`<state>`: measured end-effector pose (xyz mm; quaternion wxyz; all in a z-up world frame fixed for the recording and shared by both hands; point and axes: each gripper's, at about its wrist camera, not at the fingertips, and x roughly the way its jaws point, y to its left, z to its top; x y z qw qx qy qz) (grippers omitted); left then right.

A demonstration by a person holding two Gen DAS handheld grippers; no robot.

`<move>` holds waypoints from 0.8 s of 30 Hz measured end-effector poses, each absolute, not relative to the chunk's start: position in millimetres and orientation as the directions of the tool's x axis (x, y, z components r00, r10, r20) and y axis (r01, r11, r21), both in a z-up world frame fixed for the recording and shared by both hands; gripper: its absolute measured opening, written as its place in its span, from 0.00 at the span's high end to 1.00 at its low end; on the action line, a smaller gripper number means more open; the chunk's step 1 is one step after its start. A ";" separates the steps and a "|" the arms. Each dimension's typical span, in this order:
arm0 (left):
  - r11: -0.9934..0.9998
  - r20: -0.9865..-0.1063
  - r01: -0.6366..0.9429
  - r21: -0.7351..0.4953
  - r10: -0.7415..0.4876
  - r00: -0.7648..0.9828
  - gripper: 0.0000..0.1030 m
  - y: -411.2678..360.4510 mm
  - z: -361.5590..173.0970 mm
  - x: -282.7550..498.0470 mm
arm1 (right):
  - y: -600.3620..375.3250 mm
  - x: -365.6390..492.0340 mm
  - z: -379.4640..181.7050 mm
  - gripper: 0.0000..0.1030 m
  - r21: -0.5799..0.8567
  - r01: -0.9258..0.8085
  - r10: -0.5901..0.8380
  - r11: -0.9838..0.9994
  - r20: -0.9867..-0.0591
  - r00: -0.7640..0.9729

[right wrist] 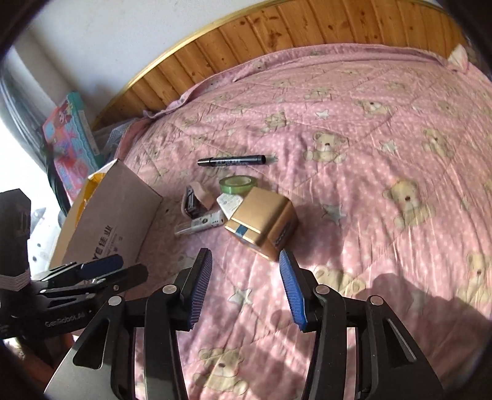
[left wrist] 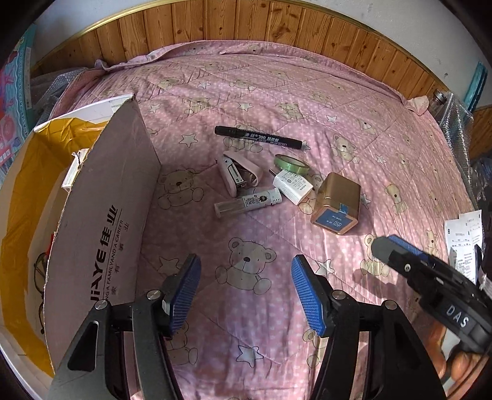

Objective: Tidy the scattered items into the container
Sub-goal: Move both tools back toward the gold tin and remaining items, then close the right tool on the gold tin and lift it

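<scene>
Both claws empty, jaws spread wide: left claw (left wrist: 246,292) hovers over the bed beside the box wall, right claw (right wrist: 246,286) points at the pile, nearest the tin.

Container: open brown cardboard box with yellow plastic liner (left wrist: 101,200), flap up, standing at the bed's edge. All scattered items lie in one cluster just beside the box, on its far side from the window:
- black marker pen with white lettering (left wrist: 258,138), farthest from the box's near corner, lying flat, apart from the rest. Light, stiff, round, likely to roll; pinch mid-barrel across its width.
- small pink stapler (left wrist: 238,175), closest to the box, lying open on its side. Rigid, awkward shape; grip across the body.
- white cylindrical tube with clear cap (left wrist: 247,203), touching or just beside the stapler. Light, smooth, probably slippery; take at the middle.
- green tape roll (left wrist: 292,163), behind the charger, flat. Light; grip across the ring.
- white boxy charger plug (left wrist: 292,184), touching the tape, close against the tin. Hard, easy flat sides.
- gold square metal tin with blue label (left wrist: 336,203), farthest out from the box, tipped on its side. Probably heaviest, slick metal; looks close to the jaws' spread, so grip flat faces squarely.

Surface: pink quilted bedspread with bears and stars (left wrist: 307,92), soft, wrinkled; items may sink, tilt.

Room: wooden panel wall (left wrist: 246,21) behind the bed, colourful book (right wrist: 73,132) beyond the box, paper receipts (left wrist: 464,240) past the tin.
</scene>
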<state>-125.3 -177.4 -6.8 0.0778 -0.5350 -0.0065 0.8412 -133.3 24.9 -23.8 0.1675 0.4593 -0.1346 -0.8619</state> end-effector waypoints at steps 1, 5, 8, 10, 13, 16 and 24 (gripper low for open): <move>-0.988 -0.901 -0.118 -0.104 0.144 -0.408 0.39 -178.8 -9.3 -126.2 | 19.2 -143.8 -24.2 0.52 0.325 0.236 -0.402 -0.916 -0.765 -0.503; -0.985 -0.903 -0.087 -0.149 0.171 -0.394 0.39 -187.6 -14.2 -126.6 | -3.5 -172.1 -32.3 0.52 0.070 0.501 -0.322 -0.863 -0.840 -0.436; -0.982 -0.898 -0.062 -0.178 0.188 -0.398 0.39 -197.1 -14.9 -125.9 | -18.0 -186.7 -37.7 0.42 -0.034 0.622 -0.292 -0.782 -0.861 -0.415; -0.981 -0.899 -0.042 -0.191 0.192 -0.394 0.39 -202.5 -17.1 -126.3 | -28.4 -192.6 -45.6 0.38 -0.088 0.669 -0.269 -0.738 -0.871 -0.411; -0.977 -0.901 -0.022 -0.214 0.206 -0.383 0.39 -208.9 -20.5 -127.5 | -28.6 -199.0 -55.0 0.43 -0.004 0.696 -0.320 -0.718 -0.886 -0.335; -0.976 -0.896 -0.014 -0.218 0.206 -0.393 0.39 -212.7 -17.8 -126.2 | -20.7 -195.6 -62.8 0.68 0.056 0.672 -0.335 -0.738 -0.895 -0.293; -0.967 -0.886 -0.034 -0.252 0.244 -0.395 0.39 -210.4 -15.8 -115.6 | -1.4 -178.4 -42.9 0.42 0.203 0.335 -0.337 -0.920 -0.848 -0.410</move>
